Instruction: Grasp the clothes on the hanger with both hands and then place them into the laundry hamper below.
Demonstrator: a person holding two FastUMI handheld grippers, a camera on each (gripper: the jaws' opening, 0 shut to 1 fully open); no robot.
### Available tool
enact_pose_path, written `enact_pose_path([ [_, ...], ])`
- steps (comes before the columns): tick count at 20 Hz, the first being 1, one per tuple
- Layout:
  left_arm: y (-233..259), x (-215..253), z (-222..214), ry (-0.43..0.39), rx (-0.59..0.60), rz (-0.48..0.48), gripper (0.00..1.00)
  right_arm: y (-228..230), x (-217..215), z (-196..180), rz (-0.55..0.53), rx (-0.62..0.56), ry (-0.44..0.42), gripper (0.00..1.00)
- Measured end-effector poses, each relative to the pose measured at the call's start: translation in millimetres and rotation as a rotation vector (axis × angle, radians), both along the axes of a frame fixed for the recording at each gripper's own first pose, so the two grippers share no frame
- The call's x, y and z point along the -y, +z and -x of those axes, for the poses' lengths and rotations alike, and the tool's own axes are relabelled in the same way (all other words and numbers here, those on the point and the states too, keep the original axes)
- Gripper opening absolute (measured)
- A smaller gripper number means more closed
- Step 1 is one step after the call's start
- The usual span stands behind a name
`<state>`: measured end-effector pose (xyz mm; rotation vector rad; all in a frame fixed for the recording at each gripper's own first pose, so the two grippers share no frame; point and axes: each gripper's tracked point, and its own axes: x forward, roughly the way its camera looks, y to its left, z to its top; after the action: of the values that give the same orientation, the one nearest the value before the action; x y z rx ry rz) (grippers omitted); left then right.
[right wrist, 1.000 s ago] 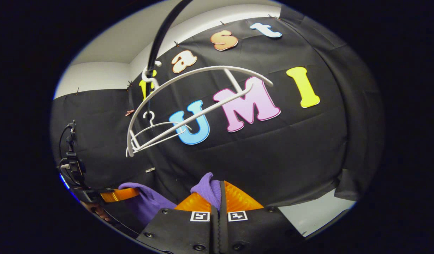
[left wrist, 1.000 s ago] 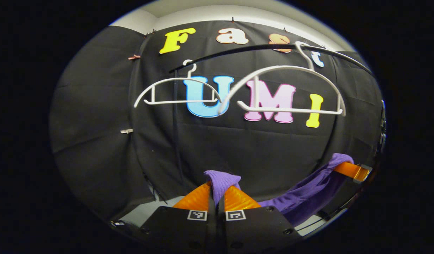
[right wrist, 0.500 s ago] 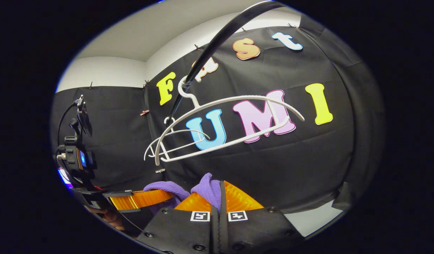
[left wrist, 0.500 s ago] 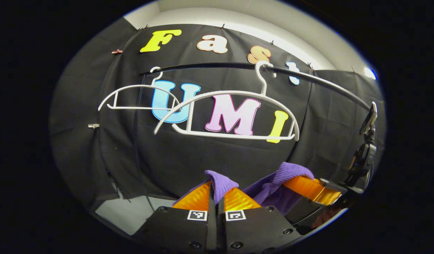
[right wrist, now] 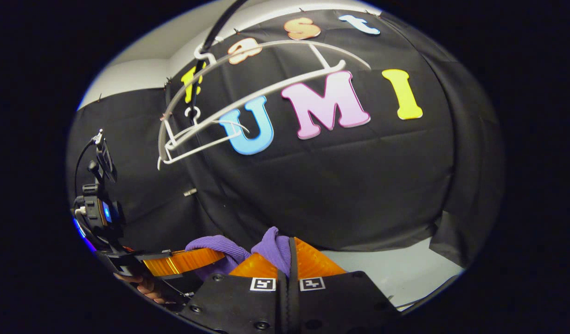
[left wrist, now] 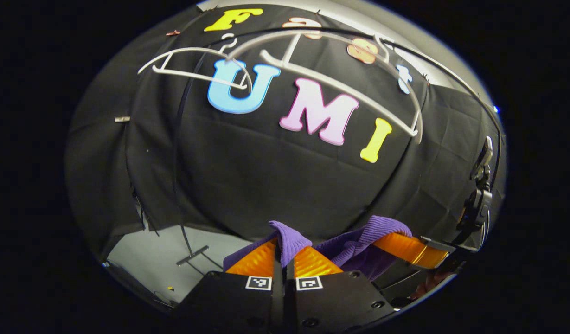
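Purple ribbed-knit garment (left wrist: 359,241) held off the hangers, pinched by both grippers low in front of the booth wall. Left gripper (left wrist: 285,253), seen in left gripper view, has its orange fingers (left wrist: 312,263) clamped together on a bunched fold of the knit, which pokes up between them. Right gripper (right wrist: 288,257), in right gripper view, is likewise clamped on another purple fold (right wrist: 273,246). Fabric sags btwn the two, w/ the grippers close side by side. Two white plastic hangers (left wrist: 340,83) hang bare on the black rail (right wrist: 220,23) above, well apart from the cloth. A hand (right wrist: 143,287) shows at the far gripper's base. Grey floor (left wrist: 150,260) below.
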<state>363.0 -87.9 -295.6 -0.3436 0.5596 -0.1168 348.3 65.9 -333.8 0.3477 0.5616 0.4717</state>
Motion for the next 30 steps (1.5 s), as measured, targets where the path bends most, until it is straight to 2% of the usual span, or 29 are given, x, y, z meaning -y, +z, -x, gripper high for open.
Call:
enact_pose_path([
  [4,-76,-6,5,-0.030,-0.135,-0.072,0.05,-79,-2,9,0.093,-0.130,0.028,0.04],
  [10,-183,-4,36,-0.076,-0.351,-0.142,0.05,-195,2,57,0.265,-0.313,0.134,0.04],
  [11,-194,-4,42,-0.087,-0.385,-0.153,0.02,-213,4,67,0.288,-0.345,0.152,0.05],
  [15,-235,4,72,-0.128,-0.523,-0.183,0.05,-262,16,93,0.363,-0.478,0.166,0.05],
  [17,-242,-3,81,-0.122,-0.621,-0.243,0.05,-276,13,107,0.366,-0.554,0.170,0.05],
  [18,-239,-4,81,-0.112,-0.641,-0.260,0.08,-278,13,118,0.350,-0.597,0.182,0.13],
  [20,-239,-4,80,-0.114,-0.641,-0.271,0.53,-264,27,127,0.354,-0.612,0.190,0.69],
  [21,-242,-2,84,-0.119,-0.640,-0.269,0.75,-281,24,119,0.377,-0.604,0.182,0.97],
  [22,-241,-3,86,-0.119,-0.638,-0.270,0.97,-283,28,118,0.387,-0.599,0.183,0.99],
  [23,-247,-3,85,-0.118,-0.639,-0.266,0.93,-284,26,119,0.392,-0.595,0.180,0.99],
  [30,-229,-1,84,-0.153,-0.592,-0.244,0.93,-251,25,116,0.376,-0.544,0.102,0.99],
])
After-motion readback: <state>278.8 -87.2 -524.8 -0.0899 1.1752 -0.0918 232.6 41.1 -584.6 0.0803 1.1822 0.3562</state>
